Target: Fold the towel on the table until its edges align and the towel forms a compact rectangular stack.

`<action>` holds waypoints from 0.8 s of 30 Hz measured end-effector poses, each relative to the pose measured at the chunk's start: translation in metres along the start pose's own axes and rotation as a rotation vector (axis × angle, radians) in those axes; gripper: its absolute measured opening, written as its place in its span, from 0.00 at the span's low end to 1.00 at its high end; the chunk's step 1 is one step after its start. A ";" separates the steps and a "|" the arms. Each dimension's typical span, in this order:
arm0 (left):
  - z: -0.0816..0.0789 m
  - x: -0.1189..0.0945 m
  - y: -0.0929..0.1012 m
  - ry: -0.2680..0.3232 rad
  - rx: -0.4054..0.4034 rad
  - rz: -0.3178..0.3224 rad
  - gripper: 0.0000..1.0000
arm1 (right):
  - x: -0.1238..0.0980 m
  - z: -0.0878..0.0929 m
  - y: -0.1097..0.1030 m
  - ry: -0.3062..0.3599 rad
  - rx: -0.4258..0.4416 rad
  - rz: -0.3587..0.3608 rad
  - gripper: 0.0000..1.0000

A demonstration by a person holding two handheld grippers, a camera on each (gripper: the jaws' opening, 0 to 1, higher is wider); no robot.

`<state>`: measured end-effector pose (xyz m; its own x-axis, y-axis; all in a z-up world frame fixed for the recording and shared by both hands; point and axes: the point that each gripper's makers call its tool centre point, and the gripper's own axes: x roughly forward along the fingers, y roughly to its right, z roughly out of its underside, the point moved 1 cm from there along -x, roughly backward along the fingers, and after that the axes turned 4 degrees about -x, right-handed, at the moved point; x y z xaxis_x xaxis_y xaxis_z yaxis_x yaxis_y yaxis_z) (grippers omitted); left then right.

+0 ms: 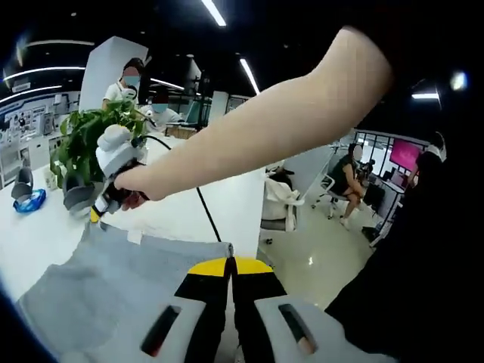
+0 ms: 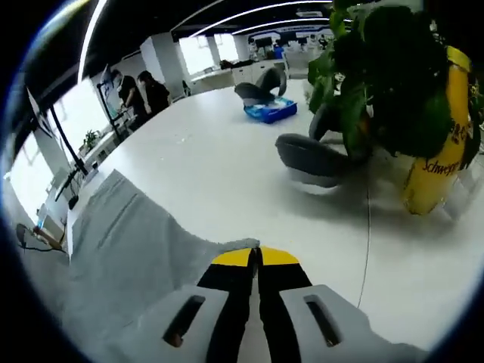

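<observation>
A grey towel lies spread on the white table. In the left gripper view my left gripper has its yellow-tipped jaws pressed together on the towel's near edge. A person's bare arm reaches across that view to the right gripper, which pinches the towel's far corner. In the right gripper view my right gripper is shut on a corner of the towel, which stretches away to the left over the table.
A leafy potted plant, a yellow bottle and a grey curved object stand beside the towel. A blue item lies farther off. A thin black cable crosses the table. People and office chairs are beyond the table.
</observation>
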<state>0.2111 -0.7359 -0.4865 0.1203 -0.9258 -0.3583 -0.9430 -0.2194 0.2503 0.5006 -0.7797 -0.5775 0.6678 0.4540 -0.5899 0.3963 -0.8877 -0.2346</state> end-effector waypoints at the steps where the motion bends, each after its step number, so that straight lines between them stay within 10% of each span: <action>1: -0.005 -0.001 0.000 0.016 -0.008 0.000 0.01 | -0.003 -0.008 0.000 0.032 0.013 -0.008 0.00; 13: -0.078 -0.022 0.010 0.235 -0.038 0.006 0.01 | -0.060 -0.098 -0.012 0.367 0.291 -0.128 0.00; 24: -0.103 -0.037 0.016 0.310 -0.003 -0.016 0.01 | -0.086 -0.137 -0.022 0.463 0.295 -0.199 0.00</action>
<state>0.2232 -0.7366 -0.3767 0.2247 -0.9718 -0.0713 -0.9392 -0.2355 0.2499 0.5209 -0.7881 -0.4156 0.8306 0.5418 -0.1286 0.3945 -0.7355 -0.5509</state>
